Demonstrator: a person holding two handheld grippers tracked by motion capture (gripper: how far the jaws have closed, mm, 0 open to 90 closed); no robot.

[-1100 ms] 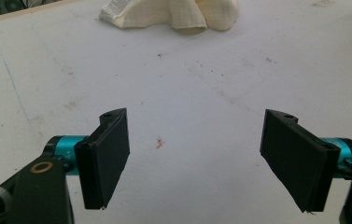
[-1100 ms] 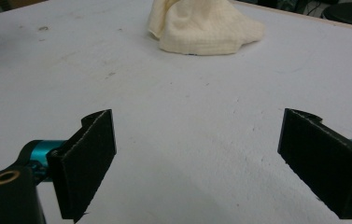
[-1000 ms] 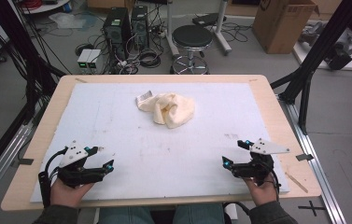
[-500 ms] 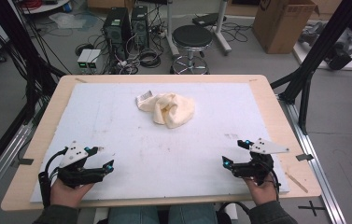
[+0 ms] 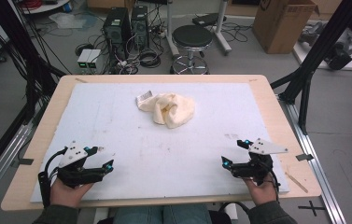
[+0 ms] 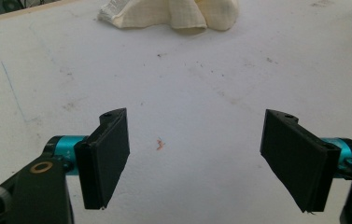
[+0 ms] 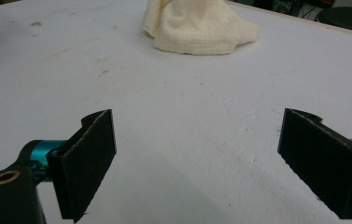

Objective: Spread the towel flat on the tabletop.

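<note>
My left tool [image 5: 102, 157] and right tool [image 5: 235, 153] are both wide open, far from the crumpled cloth [image 5: 169, 108] on the table [image 5: 117, 121].

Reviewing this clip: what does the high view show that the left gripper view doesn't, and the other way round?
High view alone: both hands, the right gripper, the wooden table edge, and the floor beyond with a stool and cardboard box. Left gripper view alone: the left gripper close up, fingers spread wide with nothing between, and a small reddish speck on the white mat. Shared: the crumpled cream cloth lying untouched on the white mat.
</note>
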